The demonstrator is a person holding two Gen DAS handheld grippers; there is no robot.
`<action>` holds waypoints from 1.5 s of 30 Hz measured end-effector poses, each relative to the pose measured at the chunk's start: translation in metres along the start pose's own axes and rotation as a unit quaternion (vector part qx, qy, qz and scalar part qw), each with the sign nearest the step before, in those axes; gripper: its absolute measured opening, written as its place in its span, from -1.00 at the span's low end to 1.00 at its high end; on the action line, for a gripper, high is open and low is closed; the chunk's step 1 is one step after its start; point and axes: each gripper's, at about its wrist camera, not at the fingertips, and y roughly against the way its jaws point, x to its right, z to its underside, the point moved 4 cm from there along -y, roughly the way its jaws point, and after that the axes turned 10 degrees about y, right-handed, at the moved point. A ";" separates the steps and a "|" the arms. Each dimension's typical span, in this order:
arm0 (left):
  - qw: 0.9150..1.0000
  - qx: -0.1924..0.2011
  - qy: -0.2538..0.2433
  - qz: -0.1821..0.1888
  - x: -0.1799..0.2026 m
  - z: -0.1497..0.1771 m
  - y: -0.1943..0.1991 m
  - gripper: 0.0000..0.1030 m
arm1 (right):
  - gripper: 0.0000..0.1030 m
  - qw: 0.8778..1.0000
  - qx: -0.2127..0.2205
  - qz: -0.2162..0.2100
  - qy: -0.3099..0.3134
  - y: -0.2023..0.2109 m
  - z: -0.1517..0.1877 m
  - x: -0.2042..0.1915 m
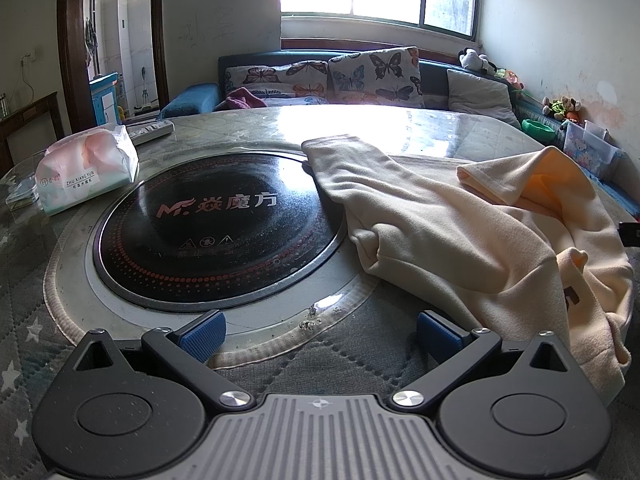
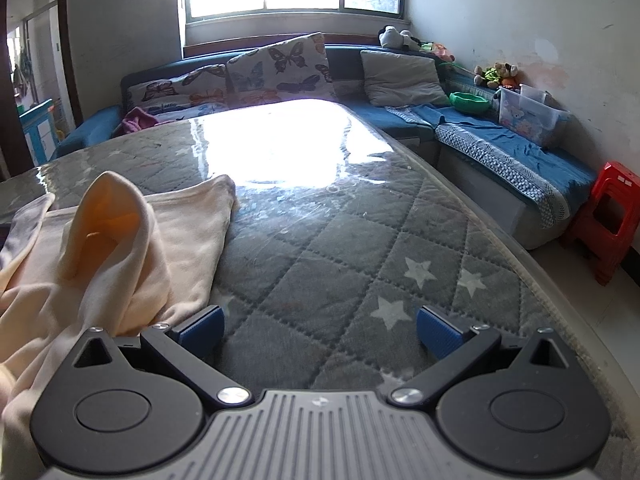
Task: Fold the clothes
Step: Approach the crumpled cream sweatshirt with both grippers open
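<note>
Bright window behind, a butterfly-cushioned sofa (image 1: 320,76) along the wall, and in front of it the quilted, star-patterned table (image 2: 360,240) under clear plastic. Left of the round black cooktop (image 1: 216,224) sits a tissue pack (image 1: 84,168). The left gripper (image 1: 318,334) hovers at the cooktop's near edge, jaws spread wide, gripping nothing. Right of the cooktop lies the cream sweatshirt (image 1: 480,240), crumpled, one sleeve draped over the cooktop's rim. The right gripper (image 2: 318,330), wide apart and empty, sits just right of the sweatshirt.
</note>
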 end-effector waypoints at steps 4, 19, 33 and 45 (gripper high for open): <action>1.000 -0.014 0.009 -0.007 0.001 -0.004 0.001 1.00 | 1.00 1.000 -0.020 -0.016 0.003 -0.004 -0.001 0.001; 1.000 -0.005 0.010 -0.003 0.020 -0.008 0.026 1.00 | 1.00 0.998 0.016 -0.053 0.025 0.068 0.023 -0.025; 1.000 -0.009 0.015 -0.003 0.035 -0.002 0.043 1.00 | 1.00 0.995 0.033 -0.080 0.043 0.103 0.031 -0.045; 1.000 -0.010 0.013 -0.007 0.043 0.002 0.053 1.00 | 1.00 0.994 0.042 -0.093 0.049 0.116 0.037 -0.051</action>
